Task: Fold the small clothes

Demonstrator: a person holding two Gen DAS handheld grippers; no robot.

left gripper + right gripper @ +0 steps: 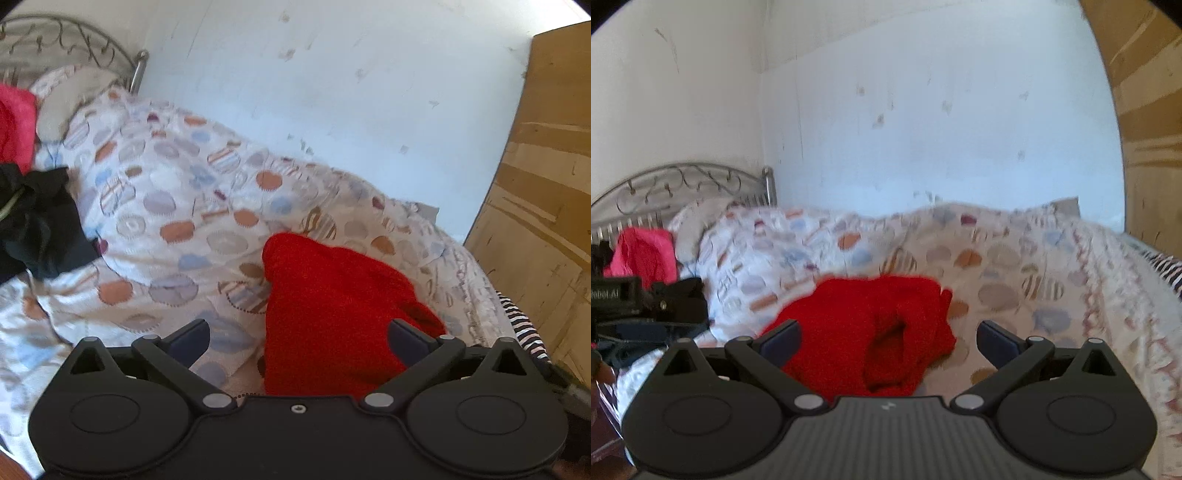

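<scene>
A small red knitted garment lies bunched on the patterned bedspread. My left gripper hovers just in front of it with its jaws wide apart and nothing between the pads; the cloth lies behind and below the right finger. In the right wrist view the same red garment lies folded over with a dark opening in its middle. My right gripper stands open above its near edge, not touching it. The left gripper's body shows at that view's left edge.
A dark garment and a pink one lie heaped towards the metal headboard. A pillow rests there too. A striped cloth hangs at the bed's right edge beside a wooden cabinet. A white wall runs behind the bed.
</scene>
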